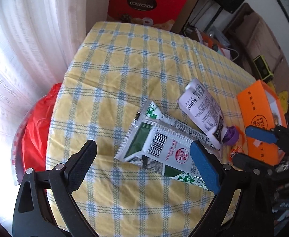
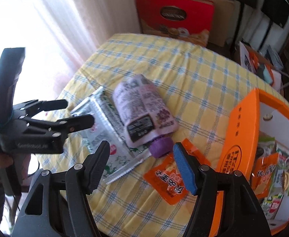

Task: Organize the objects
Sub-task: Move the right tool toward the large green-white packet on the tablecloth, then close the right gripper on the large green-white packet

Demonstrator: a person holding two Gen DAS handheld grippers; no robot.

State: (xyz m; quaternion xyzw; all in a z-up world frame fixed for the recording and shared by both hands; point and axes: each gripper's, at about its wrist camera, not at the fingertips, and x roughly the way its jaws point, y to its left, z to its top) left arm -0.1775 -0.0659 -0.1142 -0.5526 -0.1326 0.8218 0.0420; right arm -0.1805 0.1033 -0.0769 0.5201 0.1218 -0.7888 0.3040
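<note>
two grippers hang over a checked cloth, both angled steeply down, both with jaws apart and nothing between the pads.

nearest the right gripper: an orange sachet lies flat on the cloth under its blue pad, its far corner touching the purple cap of a lilac pouch. judged the likely next pick, as it sits in line with the open jaws and just beside the orange box.

nearest the left gripper: a green-and-white packet lies between its fingers but is not pressed by either; a second, similar packet sits partly under it. the lilac pouch rests across the far ends of these packets, cap pointing toward the orange box, so lifting a packet first would probably drag or tip the pouch.

the orange box stands open at the right edge of the table, already holding several sachets and packets, which marks it as the collecting place. four loose items remain on the cloth; sorting is judged part done.

beyond the table: a red bag at the left edge, white curtain, a red carton against stacked cardboard.
</note>
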